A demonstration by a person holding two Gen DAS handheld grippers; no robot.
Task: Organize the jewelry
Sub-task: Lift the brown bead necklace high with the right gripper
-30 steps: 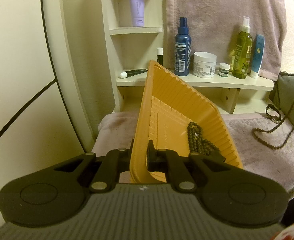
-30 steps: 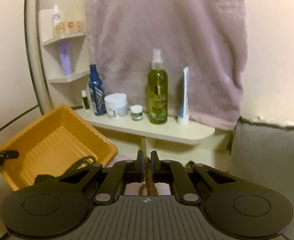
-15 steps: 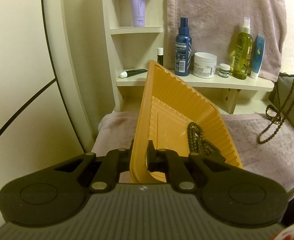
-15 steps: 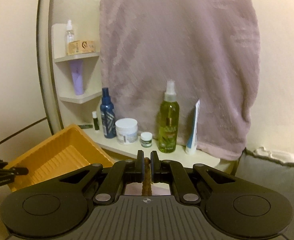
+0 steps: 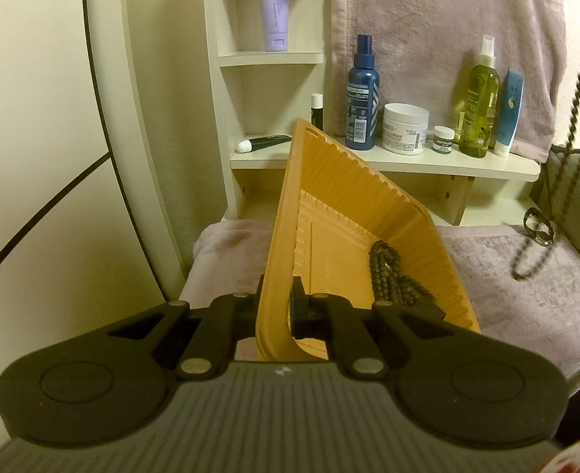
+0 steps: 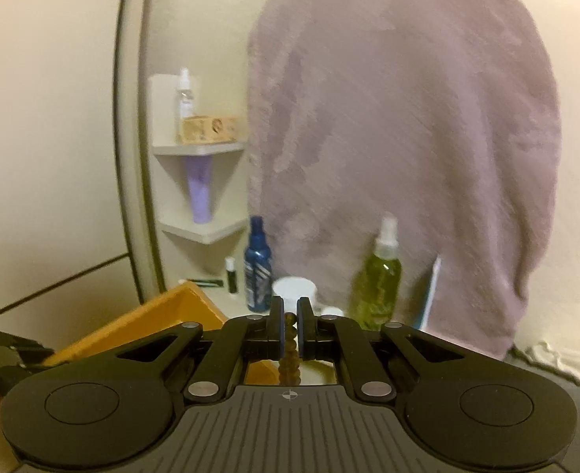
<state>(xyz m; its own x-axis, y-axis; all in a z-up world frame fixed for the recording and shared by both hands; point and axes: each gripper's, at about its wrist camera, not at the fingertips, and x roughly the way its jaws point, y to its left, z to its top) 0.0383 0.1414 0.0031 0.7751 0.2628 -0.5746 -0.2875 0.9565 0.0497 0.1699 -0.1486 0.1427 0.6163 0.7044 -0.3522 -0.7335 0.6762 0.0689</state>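
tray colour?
Orange-yellow, ribbed walls. The tray shows best in the left wrist view.

The right gripper (image 6: 289, 325) pinches a brown bead strand (image 6: 289, 349), with an orange tray (image 6: 164, 317) lower left and a hanging towel (image 6: 408, 138) ahead.

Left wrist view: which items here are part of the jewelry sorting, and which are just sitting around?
In the job:
orange tray, clamped at its rim by the left gripper
bead strand in tray
beaded necklace hanging from the right gripper
ring

Lying about:
blue spray bottle
white cream jar
green spray bottle
purple tube
hanging towel
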